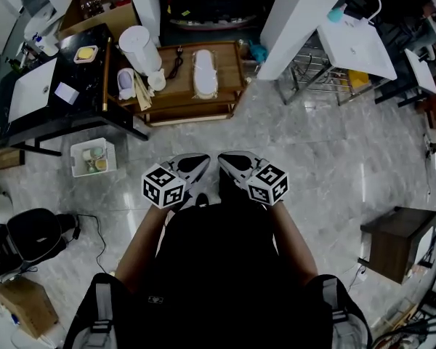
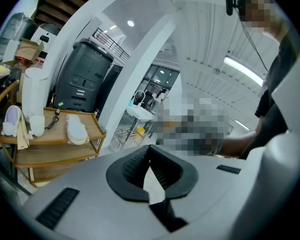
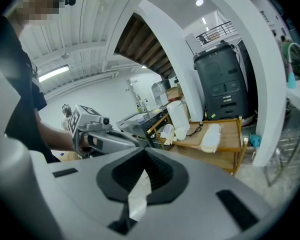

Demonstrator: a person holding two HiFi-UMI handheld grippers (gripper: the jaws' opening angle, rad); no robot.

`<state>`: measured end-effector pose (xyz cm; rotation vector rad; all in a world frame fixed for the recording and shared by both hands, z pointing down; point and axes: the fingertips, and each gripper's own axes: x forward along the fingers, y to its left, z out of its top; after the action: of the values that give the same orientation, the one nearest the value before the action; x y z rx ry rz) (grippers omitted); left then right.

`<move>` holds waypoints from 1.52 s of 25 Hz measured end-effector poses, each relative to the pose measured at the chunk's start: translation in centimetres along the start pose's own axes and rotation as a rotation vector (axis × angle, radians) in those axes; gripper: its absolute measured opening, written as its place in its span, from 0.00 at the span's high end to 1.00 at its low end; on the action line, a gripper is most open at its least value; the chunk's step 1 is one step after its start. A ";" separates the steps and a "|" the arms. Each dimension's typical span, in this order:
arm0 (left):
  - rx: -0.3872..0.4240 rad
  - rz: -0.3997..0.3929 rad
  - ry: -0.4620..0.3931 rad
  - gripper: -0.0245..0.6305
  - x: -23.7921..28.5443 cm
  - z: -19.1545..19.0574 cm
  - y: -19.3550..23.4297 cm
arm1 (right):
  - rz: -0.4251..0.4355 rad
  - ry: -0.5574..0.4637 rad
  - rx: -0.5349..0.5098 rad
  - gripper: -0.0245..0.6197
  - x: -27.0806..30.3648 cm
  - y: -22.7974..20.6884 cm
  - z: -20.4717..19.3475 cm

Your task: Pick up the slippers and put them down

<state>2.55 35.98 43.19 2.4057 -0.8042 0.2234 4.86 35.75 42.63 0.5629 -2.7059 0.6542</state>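
A pair of white slippers (image 1: 203, 73) lies stacked on the top shelf of a low wooden cart (image 1: 225, 93), far ahead of both grippers. The same slippers appear in the left gripper view (image 2: 76, 128) and in the right gripper view (image 3: 211, 137). Another pale slipper (image 1: 125, 83) hangs at the cart's left end. My left gripper (image 1: 192, 164) and right gripper (image 1: 232, 162) are held side by side close to my body, above the marble floor. Both point toward the cart and both are shut, with nothing between their jaws (image 2: 151, 159) (image 3: 142, 166).
On the cart's left end stands a white cylindrical bin (image 1: 139, 48). A black desk (image 1: 51, 93) is at the left, with a white crate (image 1: 93, 157) on the floor below it. A white pillar (image 1: 298, 20) and a white table (image 1: 356, 46) rise at the right; a brown box (image 1: 396, 242) sits lower right.
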 end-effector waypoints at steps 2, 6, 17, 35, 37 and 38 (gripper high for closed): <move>-0.004 0.007 -0.011 0.94 0.9 1.0 0.5 | 0.009 0.006 -0.005 0.95 0.1 -1.2 0.6; -0.006 0.019 -0.020 0.94 2.3 2.7 1.7 | 0.027 0.017 -0.012 0.95 0.4 -3.2 1.9; -0.038 0.059 -0.030 0.94 5.2 5.2 5.0 | 0.085 0.044 -0.022 0.95 2.0 -7.6 4.1; -0.087 0.247 -0.078 0.94 5.7 8.0 8.7 | 0.294 0.121 -0.071 0.95 5.5 -9.9 5.3; -0.096 0.273 -0.092 0.94 5.6 8.4 9.0 | 0.321 0.128 -0.083 0.95 5.8 -10.0 5.6; -0.100 0.287 -0.101 0.94 5.6 8.6 9.2 | 0.334 0.132 -0.091 0.95 5.9 -10.0 5.8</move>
<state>1.34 22.31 42.46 2.2167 -1.1797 0.1693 2.95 22.94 43.64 0.0407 -2.7092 0.6191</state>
